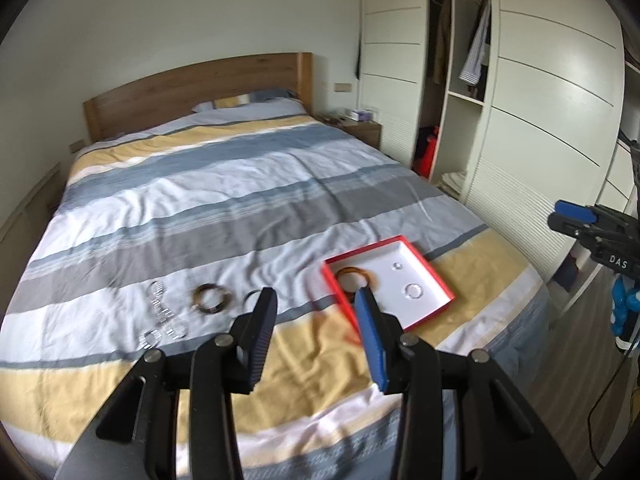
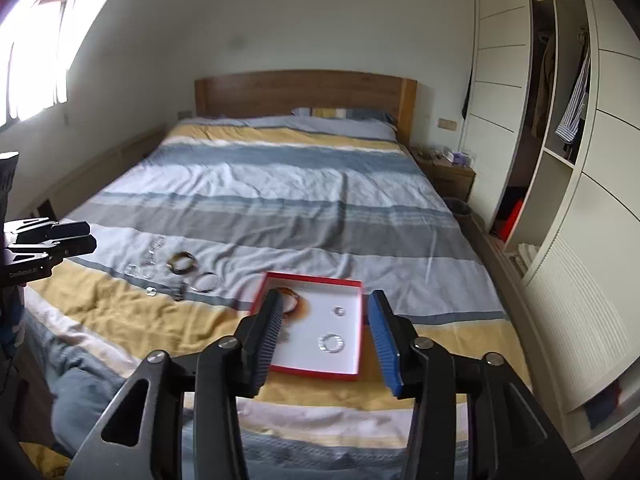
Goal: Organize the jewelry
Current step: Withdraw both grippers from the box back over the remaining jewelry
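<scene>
A red box with a white inside (image 1: 428, 280) (image 2: 316, 278) lies on the striped bed near its foot. In it are an amber bangle (image 1: 356, 274) (image 2: 297, 300), a small ring (image 1: 398, 266) (image 2: 339, 311) and a silver bracelet (image 1: 413, 291) (image 2: 331, 343). Left of the box, on the duvet, lie a brown bangle (image 1: 212, 299) (image 2: 183, 263), a thin silver bangle (image 2: 207, 282) and several silver pieces (image 1: 160, 314) (image 2: 150, 264). My left gripper (image 1: 314, 300) (image 2: 86, 237) hangs open and empty above the bed. My right gripper (image 2: 326, 298) (image 1: 560, 218) is open and empty over the box.
The striped duvet (image 1: 240, 184) covers a wide bed with a wooden headboard (image 2: 304, 92). A white wardrobe (image 1: 540, 100) with an open section stands along the right side, and a nightstand (image 2: 448, 172) sits beside the headboard. A bright window (image 2: 36, 60) is on the left.
</scene>
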Demonstrator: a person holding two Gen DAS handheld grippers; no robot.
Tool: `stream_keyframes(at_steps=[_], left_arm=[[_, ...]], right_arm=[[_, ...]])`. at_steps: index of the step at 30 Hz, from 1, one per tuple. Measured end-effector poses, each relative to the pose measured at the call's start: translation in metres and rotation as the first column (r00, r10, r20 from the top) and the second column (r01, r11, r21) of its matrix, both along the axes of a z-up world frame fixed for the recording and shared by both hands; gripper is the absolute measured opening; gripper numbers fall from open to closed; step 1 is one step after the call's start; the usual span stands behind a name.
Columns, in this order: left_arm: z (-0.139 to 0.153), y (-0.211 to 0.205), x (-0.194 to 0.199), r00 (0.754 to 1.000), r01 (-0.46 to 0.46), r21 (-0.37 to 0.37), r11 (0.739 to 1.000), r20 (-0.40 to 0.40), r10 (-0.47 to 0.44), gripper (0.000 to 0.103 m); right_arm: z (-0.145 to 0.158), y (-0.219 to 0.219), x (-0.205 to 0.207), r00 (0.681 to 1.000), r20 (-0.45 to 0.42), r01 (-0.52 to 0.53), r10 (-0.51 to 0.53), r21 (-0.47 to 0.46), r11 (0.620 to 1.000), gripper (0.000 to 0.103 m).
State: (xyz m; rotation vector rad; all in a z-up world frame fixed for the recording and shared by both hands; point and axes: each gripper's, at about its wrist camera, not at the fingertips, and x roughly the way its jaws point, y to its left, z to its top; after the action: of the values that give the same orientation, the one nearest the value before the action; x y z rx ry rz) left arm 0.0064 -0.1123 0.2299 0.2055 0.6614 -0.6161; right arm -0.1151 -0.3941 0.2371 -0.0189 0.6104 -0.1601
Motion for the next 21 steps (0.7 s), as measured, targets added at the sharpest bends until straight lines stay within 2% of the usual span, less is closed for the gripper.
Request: stream_keyframes(at_steps=[5,12,21], left_arm=[[0.01,0.051,-0.014,0.997,-0.081,-0.002,0.997,0.0,0.081,0.039],[0.04,0.117,-0.03,0.977,-0.204,-0.063,0.977,0.043,0.207,0.039],[0.052,0.165,-0.041,0.954,-0.282,-0.115,0.952,0.072,0.292,0.04]], right_arm=[[0.008,0.026,-0.019,0.999,0.034,-0.023,0.023,0.008,1.0,0.047],[0.029,0.061,-0.038,0.992,0.104,-0.07,0.069,0.005,0.998,0.052],[0.034,0.09,-0.039,0.984,0.132,-0.118,0.115,0.009,0.993,0.054]])
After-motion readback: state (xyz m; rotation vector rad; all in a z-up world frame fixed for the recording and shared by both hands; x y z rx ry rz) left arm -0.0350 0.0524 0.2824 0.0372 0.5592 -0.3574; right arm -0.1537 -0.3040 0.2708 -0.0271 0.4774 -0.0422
